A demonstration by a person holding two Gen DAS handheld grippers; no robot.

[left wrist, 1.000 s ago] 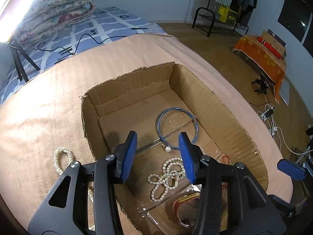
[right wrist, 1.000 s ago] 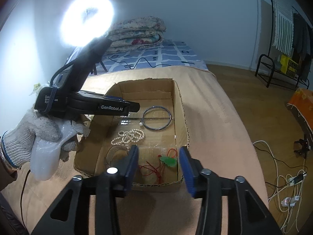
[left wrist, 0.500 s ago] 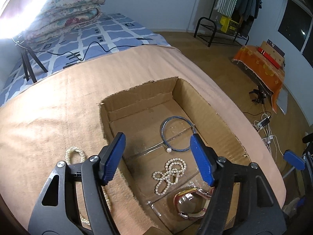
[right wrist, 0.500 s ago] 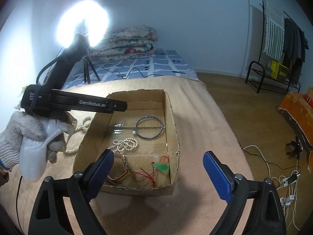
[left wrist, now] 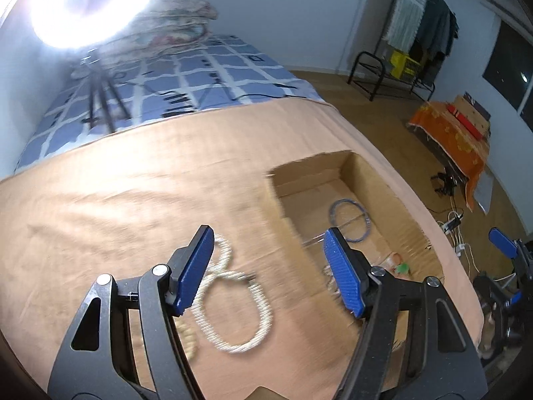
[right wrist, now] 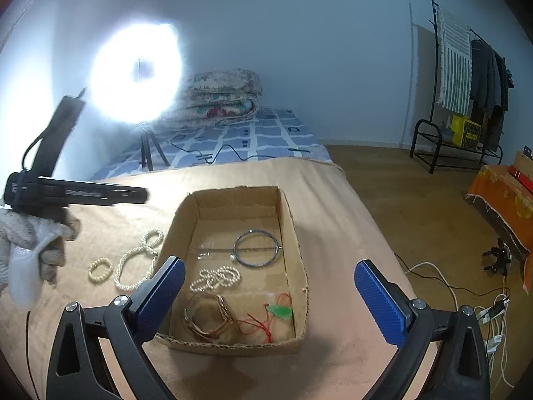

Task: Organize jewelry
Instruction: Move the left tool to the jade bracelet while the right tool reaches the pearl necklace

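Your left gripper (left wrist: 266, 266) hangs with jaws spread over the long white pearl necklace (left wrist: 233, 310) on the tan cloth (left wrist: 133, 193), just left of the shallow brown cardboard box (right wrist: 293, 230). Your right gripper (right wrist: 269, 295), also spread wide and empty, sits at the box's near end.

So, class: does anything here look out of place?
Yes. A long pearl necklace and a small pearl bracelet lie on the tan cover, left of the cardboard box that holds the other jewelry.
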